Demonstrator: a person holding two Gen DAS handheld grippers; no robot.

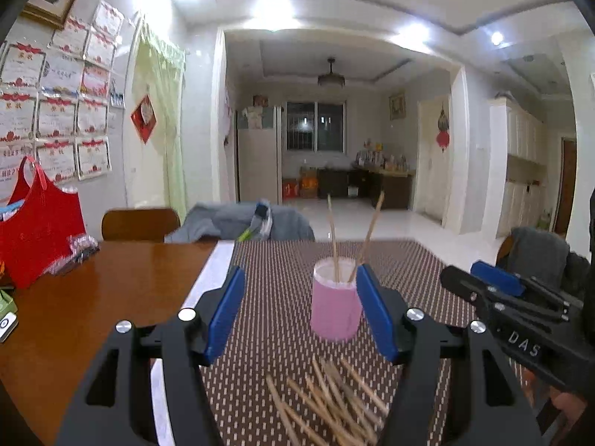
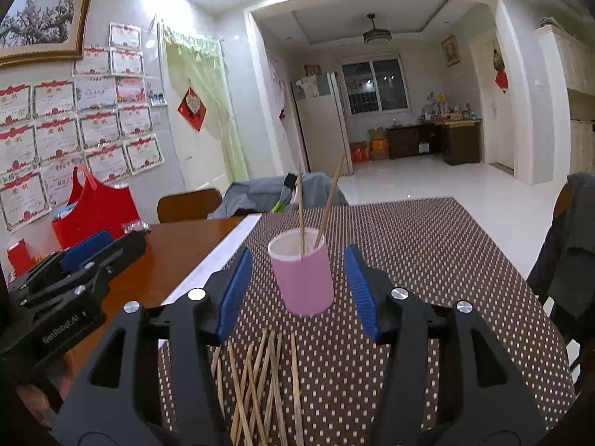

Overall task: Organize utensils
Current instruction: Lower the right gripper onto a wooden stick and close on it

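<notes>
A pink cup [image 2: 303,278] holding two chopsticks [image 2: 314,208] is framed between the spread, empty jaws of the right gripper [image 2: 297,290]; loose chopsticks [image 2: 256,383] are scattered on the dotted placemat [image 2: 427,260].

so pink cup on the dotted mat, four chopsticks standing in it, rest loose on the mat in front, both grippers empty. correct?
Wrong on the count: the pink cup holds two chopsticks, not four, clearest in the right wrist view. The rest stands: cup on the dotted mat, loose chopsticks in front, left gripper and right gripper empty.

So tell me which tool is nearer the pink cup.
Too close to call. The left tool and right tool both sit open just short of the cup, above the loose chopsticks.
</notes>
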